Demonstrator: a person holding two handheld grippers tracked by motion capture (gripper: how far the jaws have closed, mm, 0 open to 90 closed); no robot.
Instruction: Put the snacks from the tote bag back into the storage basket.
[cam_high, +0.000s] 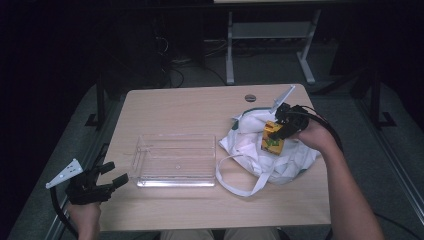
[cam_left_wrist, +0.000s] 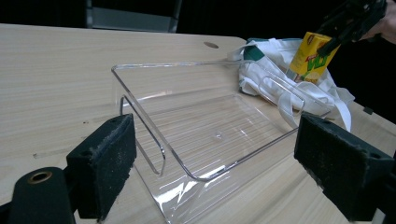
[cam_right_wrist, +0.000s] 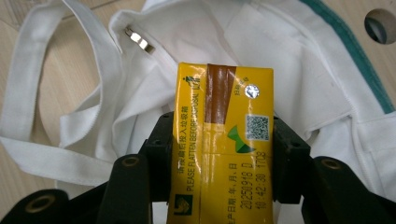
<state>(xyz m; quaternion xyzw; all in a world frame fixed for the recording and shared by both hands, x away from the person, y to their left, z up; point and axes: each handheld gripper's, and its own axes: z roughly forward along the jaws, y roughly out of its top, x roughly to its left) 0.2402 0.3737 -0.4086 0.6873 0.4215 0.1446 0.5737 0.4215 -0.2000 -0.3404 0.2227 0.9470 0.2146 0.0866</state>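
Above table (cam_high: 165, 107), right tool (cam_high: 278, 126) angled down clamps yellow carton (cam_high: 271, 138).

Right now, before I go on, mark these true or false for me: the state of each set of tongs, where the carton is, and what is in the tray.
1. The right tongs are shut on the yellow drink carton. True.
2. The carton lies in the clear tray. False: it is held above the white cloth bag, beside the tray.
3. The left tongs are open with nothing gripped. True.
4. The clear tray holds two cartons. False: nothing is in it.
5. The bag sits to the left of the tray in the high view. False: it sits to the right.
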